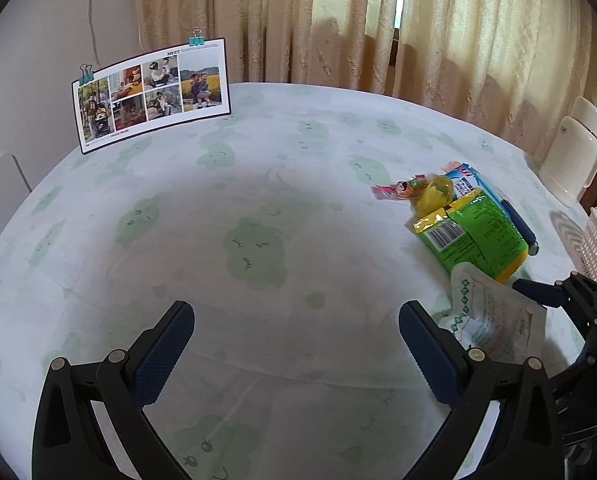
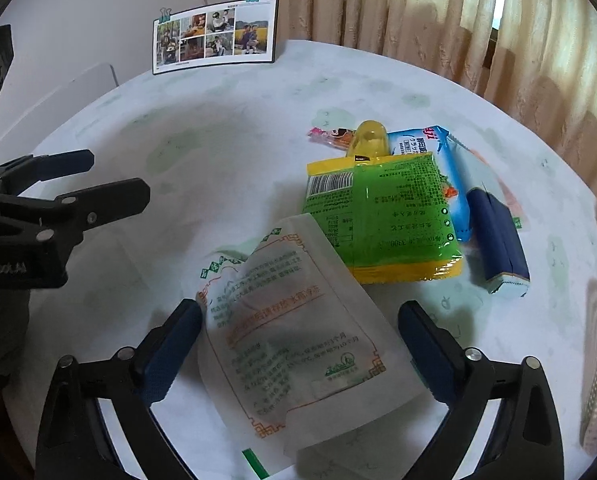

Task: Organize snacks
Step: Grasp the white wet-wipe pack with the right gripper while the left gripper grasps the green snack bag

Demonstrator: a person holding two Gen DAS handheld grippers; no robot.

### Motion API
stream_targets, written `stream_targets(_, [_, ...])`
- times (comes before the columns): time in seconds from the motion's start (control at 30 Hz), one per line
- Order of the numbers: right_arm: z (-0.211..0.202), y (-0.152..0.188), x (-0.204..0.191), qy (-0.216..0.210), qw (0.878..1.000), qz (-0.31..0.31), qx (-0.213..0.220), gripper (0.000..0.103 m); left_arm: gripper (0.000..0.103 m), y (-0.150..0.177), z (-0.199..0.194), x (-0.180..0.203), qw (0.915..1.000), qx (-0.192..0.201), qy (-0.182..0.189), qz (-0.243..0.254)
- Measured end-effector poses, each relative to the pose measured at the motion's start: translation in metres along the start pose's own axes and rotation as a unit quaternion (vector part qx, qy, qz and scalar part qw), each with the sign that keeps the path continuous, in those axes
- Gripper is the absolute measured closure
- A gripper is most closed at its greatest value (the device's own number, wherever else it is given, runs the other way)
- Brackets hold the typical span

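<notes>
Cloud-print tablecloth [image 1: 258,184], beige curtains [image 1: 338,20] behind; left hand-held gripper [image 1: 296,344] open, right hand-held gripper [image 2: 300,344] open astride white pouch [image 2: 298,332].

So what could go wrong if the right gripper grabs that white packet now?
The white packet lies between the open right gripper fingers but tucks under the green bag, so lifting may drag that bag and shift the pile. The packet looks thin and creased, so closing could crumple it or slip off.
</notes>
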State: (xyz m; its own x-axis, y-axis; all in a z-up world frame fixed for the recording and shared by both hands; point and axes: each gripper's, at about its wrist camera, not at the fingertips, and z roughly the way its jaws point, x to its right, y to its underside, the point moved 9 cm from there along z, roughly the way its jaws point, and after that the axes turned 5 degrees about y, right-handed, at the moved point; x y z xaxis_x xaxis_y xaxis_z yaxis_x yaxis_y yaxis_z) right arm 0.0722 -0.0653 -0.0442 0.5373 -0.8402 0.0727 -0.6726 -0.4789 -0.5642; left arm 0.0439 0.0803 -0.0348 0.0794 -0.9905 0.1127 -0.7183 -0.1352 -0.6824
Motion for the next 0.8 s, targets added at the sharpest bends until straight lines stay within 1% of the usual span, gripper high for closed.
stream_targets(0.03, [0.001,0.001,0.001,0.001,1.000,0.004,-0.003,0.013,0.002,0.000,0.000,0.000,1.0000,0.000,-0.002,0.001])
stream_targets(0.07, [0.001,0.002,0.003,-0.001,1.000,0.008,-0.004,0.015,0.002,0.000,0.000,0.000,1.0000,-0.001,-0.004,0.002])
stream_targets(0.13, [-0.003,0.002,0.004,-0.006,1.000,0.016,0.004,0.031,0.002,-0.001,0.000,0.002,0.9999,-0.002,-0.009,0.007])
stream_targets(0.2, [-0.008,0.005,0.004,-0.009,1.000,0.018,0.008,0.041,0.002,-0.003,0.000,0.004,0.9999,-0.003,-0.012,0.012])
stream_targets(0.23, [-0.011,0.008,0.004,-0.003,1.000,0.016,0.009,0.044,0.002,-0.003,0.000,0.006,0.9998,-0.003,-0.013,0.015])
stream_targets(0.33, [-0.019,0.018,0.009,0.008,1.000,0.019,0.014,0.046,0.002,-0.007,-0.001,0.011,0.9997,-0.004,-0.011,0.023])
stream_targets(0.4, [-0.025,0.025,0.015,0.006,0.999,0.035,0.016,0.047,0.002,-0.010,-0.001,0.019,0.9995,-0.007,-0.006,0.031])
stream_targets(0.53, [-0.035,0.036,0.039,0.016,0.997,0.078,0.023,0.048,0.002,-0.015,0.003,0.044,0.9985,-0.016,0.010,0.051])
stream_targets(0.73, [-0.045,0.046,0.077,0.033,0.989,0.140,0.033,0.048,0.002,-0.025,0.013,0.086,0.9958,-0.032,0.047,0.072])
stream_targets(0.8, [-0.047,0.049,0.087,0.035,0.987,0.156,0.035,0.048,0.002,-0.029,0.020,0.101,0.9944,-0.040,0.070,0.069])
